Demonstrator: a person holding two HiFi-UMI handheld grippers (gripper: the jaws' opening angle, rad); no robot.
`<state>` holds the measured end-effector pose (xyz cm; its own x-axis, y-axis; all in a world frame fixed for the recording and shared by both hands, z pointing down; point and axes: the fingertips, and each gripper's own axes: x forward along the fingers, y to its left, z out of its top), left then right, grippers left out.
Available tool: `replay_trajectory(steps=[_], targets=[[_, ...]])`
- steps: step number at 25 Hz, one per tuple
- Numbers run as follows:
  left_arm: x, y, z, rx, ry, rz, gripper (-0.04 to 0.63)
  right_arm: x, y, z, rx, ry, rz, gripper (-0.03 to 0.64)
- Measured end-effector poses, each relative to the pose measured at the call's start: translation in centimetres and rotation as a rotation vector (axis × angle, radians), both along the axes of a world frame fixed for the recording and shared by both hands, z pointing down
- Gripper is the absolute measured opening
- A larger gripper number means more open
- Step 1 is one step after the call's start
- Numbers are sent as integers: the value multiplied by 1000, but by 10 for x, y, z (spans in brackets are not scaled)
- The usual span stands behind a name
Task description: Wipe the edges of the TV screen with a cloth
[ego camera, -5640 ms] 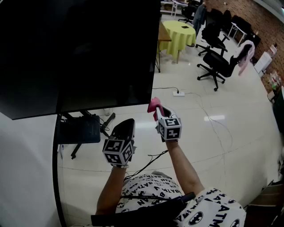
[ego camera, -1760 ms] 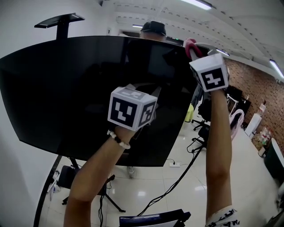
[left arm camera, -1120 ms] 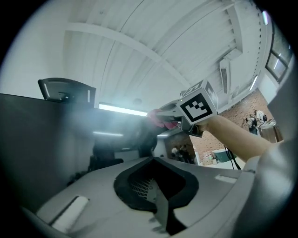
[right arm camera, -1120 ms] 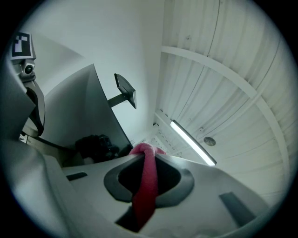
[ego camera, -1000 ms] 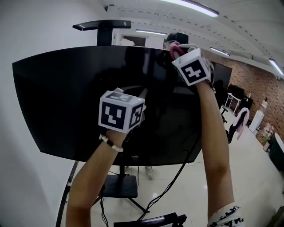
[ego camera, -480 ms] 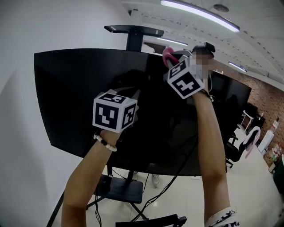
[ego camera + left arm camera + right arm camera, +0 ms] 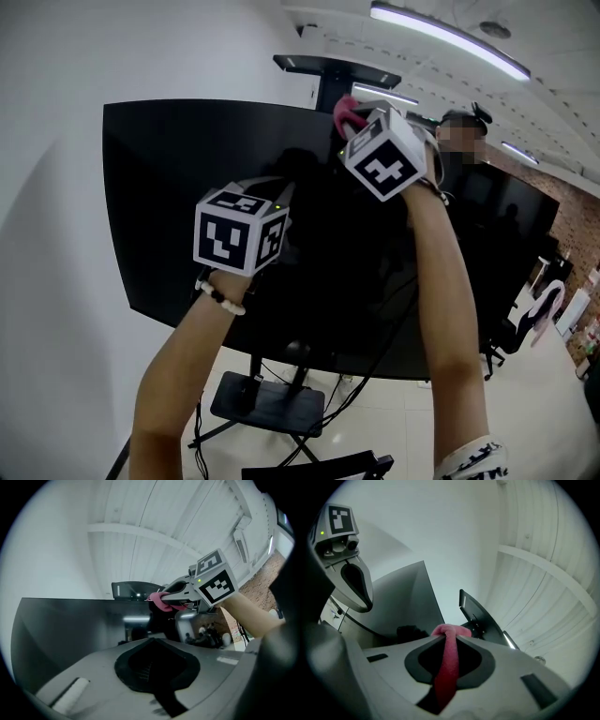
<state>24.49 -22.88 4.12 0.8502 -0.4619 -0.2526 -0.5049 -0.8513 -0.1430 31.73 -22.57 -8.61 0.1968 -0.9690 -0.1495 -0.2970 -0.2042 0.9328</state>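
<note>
The black TV screen [image 7: 178,197] fills the middle of the head view on its stand. My right gripper [image 7: 350,110] is raised to the screen's top edge and is shut on a pink cloth [image 7: 344,109]. In the right gripper view the cloth [image 7: 447,660] runs between the jaws, with the TV's top edge [image 7: 405,599] just beyond. My left gripper [image 7: 284,193] is held lower, in front of the screen's middle, shut with nothing in it. The left gripper view shows its closed jaws [image 7: 154,640], the screen [image 7: 61,630], and the right gripper with the cloth [image 7: 161,603] above.
A dark shelf [image 7: 337,67] tops the stand's post behind the TV, and a base tray [image 7: 267,405] with cables sits below. A white wall [image 7: 52,281] stands at the left. A person [image 7: 459,159] stands behind the TV at the right, with office chairs [image 7: 539,309] farther off.
The right gripper with the cloth has slid left along the TV's top edge, from the right corner towards the stand's post. The left gripper has stayed before the screen.
</note>
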Motion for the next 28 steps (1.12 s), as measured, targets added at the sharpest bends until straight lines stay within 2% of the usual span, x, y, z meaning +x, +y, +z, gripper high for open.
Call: replay_trajectory(steps=[10, 14, 20, 28], targets=[[-83, -78, 2, 24, -55, 39, 6, -91, -85, -4, -74, -66, -8, 54], [-127, -105, 4, 13, -53, 41, 6, -124, -119, -1, -138, -101, 18, 54], [-187, -147, 8, -9, -31, 6, 6, -178, -162, 2, -222, -122, 2, 54], [-259, -202, 26, -68, -12, -44, 6, -269, -234, 5, -234, -48, -22, 54]])
